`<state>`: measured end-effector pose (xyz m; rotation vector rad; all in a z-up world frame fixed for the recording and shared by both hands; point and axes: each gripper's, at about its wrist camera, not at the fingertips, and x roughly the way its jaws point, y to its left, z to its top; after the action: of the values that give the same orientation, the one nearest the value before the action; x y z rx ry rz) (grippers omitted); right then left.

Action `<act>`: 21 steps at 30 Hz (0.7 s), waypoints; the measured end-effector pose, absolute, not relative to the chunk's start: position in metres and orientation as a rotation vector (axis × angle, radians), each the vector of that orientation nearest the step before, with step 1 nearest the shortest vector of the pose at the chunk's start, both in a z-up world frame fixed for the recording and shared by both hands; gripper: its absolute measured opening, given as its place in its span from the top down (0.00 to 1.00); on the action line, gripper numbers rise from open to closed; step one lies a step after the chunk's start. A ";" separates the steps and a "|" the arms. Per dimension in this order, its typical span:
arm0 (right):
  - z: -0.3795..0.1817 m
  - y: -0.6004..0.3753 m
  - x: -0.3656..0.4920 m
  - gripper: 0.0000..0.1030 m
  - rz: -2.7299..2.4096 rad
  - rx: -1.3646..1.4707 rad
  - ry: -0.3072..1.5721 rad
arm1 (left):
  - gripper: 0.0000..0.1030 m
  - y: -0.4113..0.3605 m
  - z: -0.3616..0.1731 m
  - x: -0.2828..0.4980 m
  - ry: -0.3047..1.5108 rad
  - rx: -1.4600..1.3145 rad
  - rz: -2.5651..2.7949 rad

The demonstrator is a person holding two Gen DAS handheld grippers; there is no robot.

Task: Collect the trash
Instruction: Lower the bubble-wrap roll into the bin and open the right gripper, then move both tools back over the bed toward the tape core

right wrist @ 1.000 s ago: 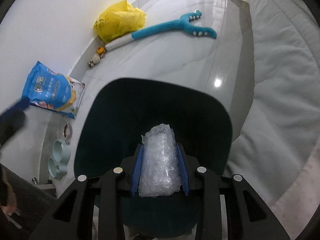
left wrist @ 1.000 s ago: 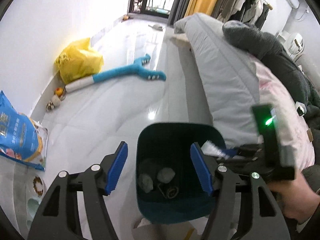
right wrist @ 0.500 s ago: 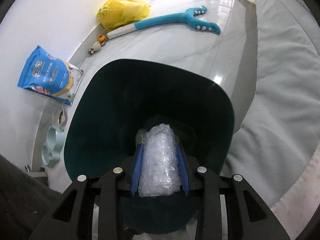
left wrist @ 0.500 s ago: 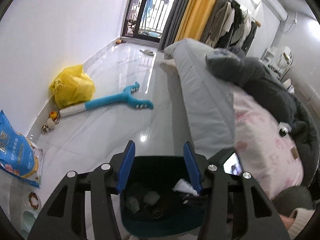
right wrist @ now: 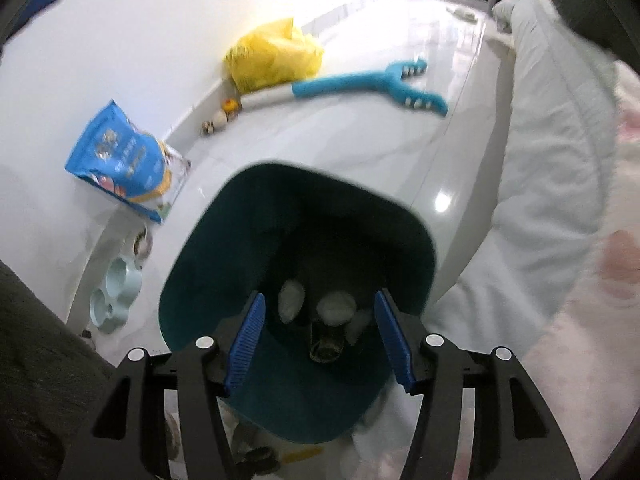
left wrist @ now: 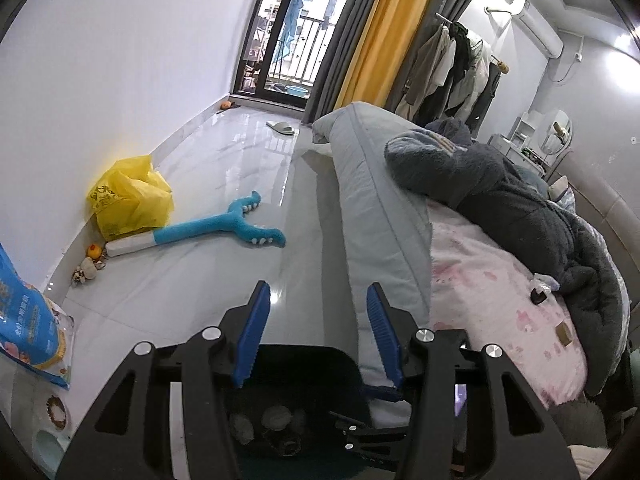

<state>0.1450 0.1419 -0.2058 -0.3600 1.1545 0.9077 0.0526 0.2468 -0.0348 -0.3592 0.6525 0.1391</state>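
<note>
A dark teal trash bin (right wrist: 224,264) stands on the floor beside the bed. My right gripper (right wrist: 318,334) is open and empty right over its mouth. Inside lie crumpled pale wads (right wrist: 336,306) and a dark round piece (right wrist: 326,350). In the left wrist view the bin (left wrist: 320,364) sits low between my arms, with wads (left wrist: 276,416) at its bottom. My left gripper (left wrist: 316,328) is open and empty, raised above the bin's far rim.
A yellow plastic bag (left wrist: 128,200) and a long blue plush toy (left wrist: 224,228) lie on the glossy floor by the left wall. A blue pet-food bag (right wrist: 120,160) and pale bowls (right wrist: 116,292) sit near it. The bed (left wrist: 500,280) fills the right.
My right gripper opened and the clear crumpled plastic it held has gone from between its fingers. The left gripper rose and tilted up, so the bin dropped low in its view.
</note>
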 end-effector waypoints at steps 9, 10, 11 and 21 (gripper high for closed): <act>-0.159 0.103 0.158 0.40 0.878 -0.298 1.022 | 0.37 0.204 -0.027 0.073 0.655 -0.281 0.100; -0.155 0.097 0.160 0.40 0.869 -0.290 1.014 | 0.32 0.200 -0.026 0.076 0.655 -0.269 0.098; -0.150 0.089 0.164 0.40 0.855 -0.278 1.004 | 0.28 0.194 -0.025 0.078 0.654 -0.261 0.092; -0.119 0.022 0.181 0.35 0.757 -0.207 0.922 | 0.11 0.147 -0.019 0.100 0.653 -0.233 0.026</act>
<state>0.1808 0.0225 -0.1192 -0.2075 0.9218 0.7570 0.1001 0.1468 -0.0188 -0.2328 0.6527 0.0262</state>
